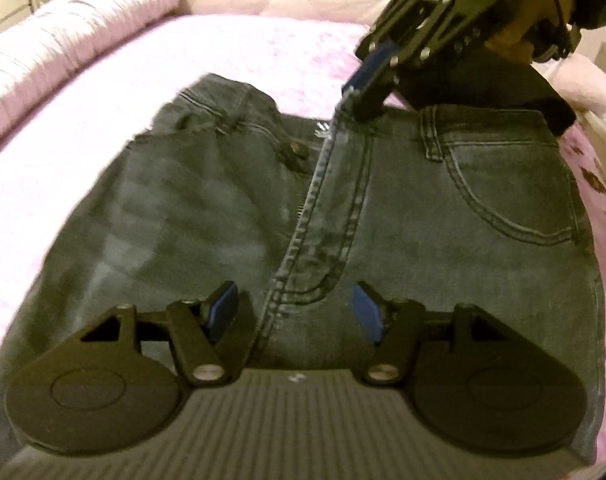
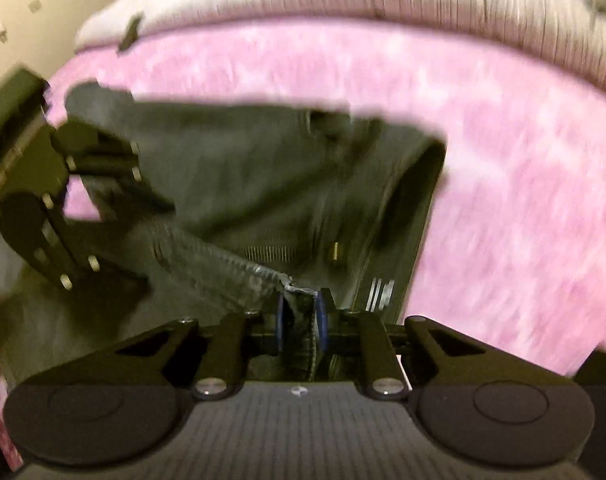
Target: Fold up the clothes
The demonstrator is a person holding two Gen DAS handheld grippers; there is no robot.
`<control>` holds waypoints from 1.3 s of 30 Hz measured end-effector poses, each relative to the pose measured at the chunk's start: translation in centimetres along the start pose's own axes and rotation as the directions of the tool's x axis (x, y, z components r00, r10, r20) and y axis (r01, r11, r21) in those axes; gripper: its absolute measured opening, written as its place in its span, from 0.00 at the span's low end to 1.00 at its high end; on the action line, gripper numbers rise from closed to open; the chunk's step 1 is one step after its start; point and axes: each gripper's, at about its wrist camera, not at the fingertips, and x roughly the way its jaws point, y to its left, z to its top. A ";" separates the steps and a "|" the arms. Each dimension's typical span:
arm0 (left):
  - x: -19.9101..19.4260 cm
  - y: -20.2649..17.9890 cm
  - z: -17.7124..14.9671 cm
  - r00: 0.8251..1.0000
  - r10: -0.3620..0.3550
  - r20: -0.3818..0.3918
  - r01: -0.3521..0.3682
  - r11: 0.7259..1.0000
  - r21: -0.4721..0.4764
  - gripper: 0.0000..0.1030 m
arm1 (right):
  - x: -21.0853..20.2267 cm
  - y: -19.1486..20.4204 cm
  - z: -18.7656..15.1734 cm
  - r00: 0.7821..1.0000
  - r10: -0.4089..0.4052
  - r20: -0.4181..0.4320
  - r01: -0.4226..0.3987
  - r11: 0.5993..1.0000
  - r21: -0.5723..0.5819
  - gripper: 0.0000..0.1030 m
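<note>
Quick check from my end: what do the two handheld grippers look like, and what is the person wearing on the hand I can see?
Both grippers are matte black, with linkage arms on silver pivot screws, round side discs and a ribbed grey base. The left gripper and the right gripper each carry blue pads on the jaws. The hand on the right one has black straps across it and a dark sleeve behind; no markings are readable.

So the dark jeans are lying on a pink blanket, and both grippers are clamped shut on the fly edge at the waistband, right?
Not both. Only the right gripper is shut on the fly edge of the jeans, as the right wrist view shows. In the left wrist view, the left gripper is open, its blue pads spread apart over the crotch seam, gripping nothing. The jeans do lie on the pink blanket.
</note>
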 end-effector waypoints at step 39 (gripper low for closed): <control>2.8 1.3 1.4 1.000 0.009 -0.020 -0.010 1.000 -0.010 0.67 | 2.8 -7.7 -0.2 0.977 0.212 -0.035 -0.197 0.950 0.240 0.02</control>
